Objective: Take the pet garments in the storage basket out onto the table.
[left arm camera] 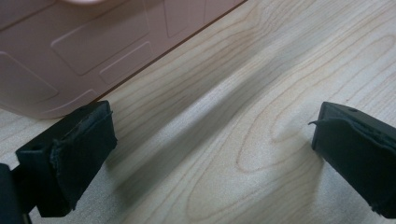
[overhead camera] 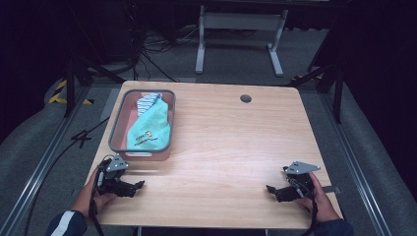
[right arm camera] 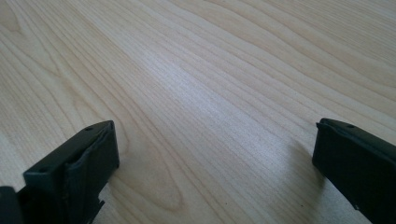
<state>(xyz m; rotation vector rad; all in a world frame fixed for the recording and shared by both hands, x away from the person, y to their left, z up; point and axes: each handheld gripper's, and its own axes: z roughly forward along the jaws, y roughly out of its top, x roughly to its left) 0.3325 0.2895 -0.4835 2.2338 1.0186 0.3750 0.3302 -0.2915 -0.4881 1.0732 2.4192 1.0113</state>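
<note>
One worktop (overhead camera: 231, 137), light wood grain, square-cornered, with a single dark round grommet (overhead camera: 246, 98) set near its far edge at about 12 o'clock.

One tray (overhead camera: 116, 129), pink inside with a grey rim, rectangular with rounded corners, resting at about 10 o'clock on the worktop; seen close in the left gripper view as a pale pink wall with moulded rectangular panels (left arm camera: 70, 51).

Two cloths inside that tray. One teal cloth (overhead camera: 150, 129), folded to a rough wedge, broad end toward 6 o'clock, bearing a small printed mark with dark lettering near that end; print too small to read. One blue-and-white striped cloth (overhead camera: 147, 102) at the tray's 12 o'clock end, partly tucked under the teal one and touching it.

Two hand-held grippers, each gripped by one hand. Left hand-held gripper (overhead camera: 132, 187) at about 7 o'clock on the worktop, just beside the tray's near wall, pointing toward 3 o'clock; jaws standing wide apart, bare wood between them. Right hand-held gripper (overhead camera: 275, 191) at about 5 o'clock, well apart from the tray, pointing toward 9 o'clock; jaws likewise spread wide with nothing between them.
</note>
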